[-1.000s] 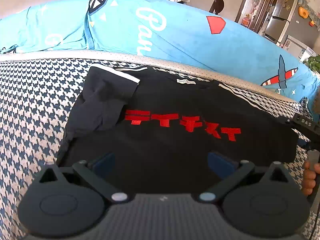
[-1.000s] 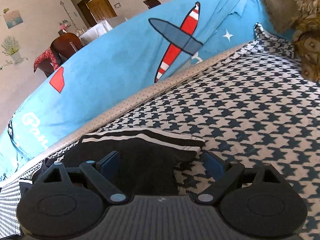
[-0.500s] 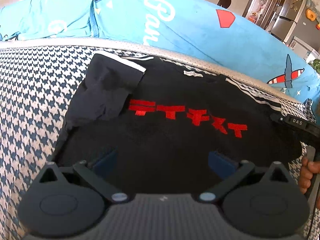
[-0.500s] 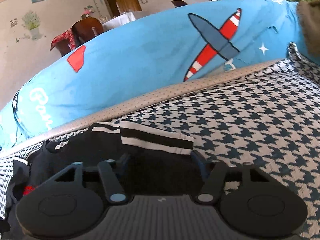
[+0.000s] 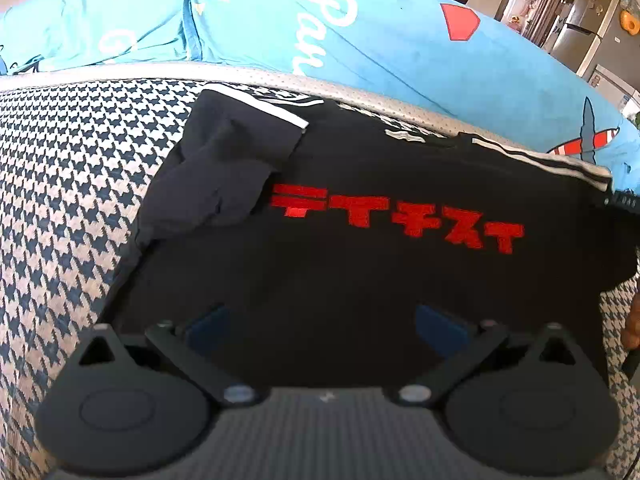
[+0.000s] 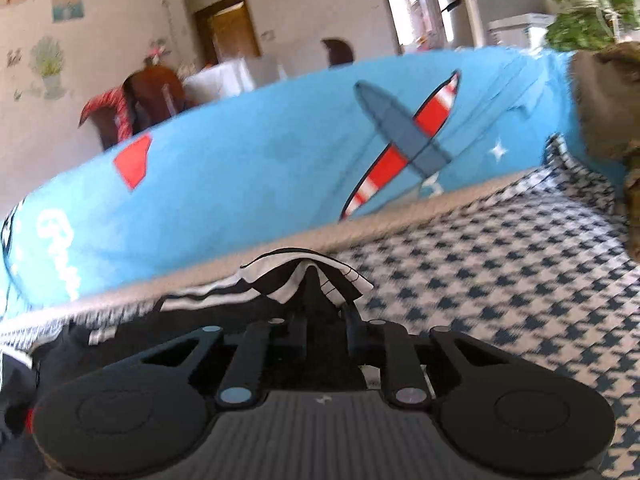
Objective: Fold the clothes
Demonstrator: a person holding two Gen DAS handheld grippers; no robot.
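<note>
A black T-shirt [image 5: 360,264] with red lettering lies flat on the houndstooth seat. Its left sleeve [image 5: 224,176], edged with a white stripe, is folded in over the chest. My left gripper [image 5: 323,322] hovers open above the shirt's lower part, nothing between its blue pads. In the right wrist view my right gripper [image 6: 325,316] is shut on the striped cuff of the right sleeve [image 6: 308,276], which is lifted and bunched above the seat. The right gripper's body [image 5: 624,200] shows at the far right of the left wrist view.
The houndstooth seat cover [image 6: 500,280] spreads right of the shirt. A blue printed backrest cover [image 5: 380,40] runs along the far edge. A brown furry cushion [image 6: 604,120] sits at the right end. A person's fingers [image 5: 632,324] show at the right edge.
My right gripper went from open around the right sleeve to shut on its striped cuff and has lifted it. My left gripper moved in slightly over the shirt and stayed open.
</note>
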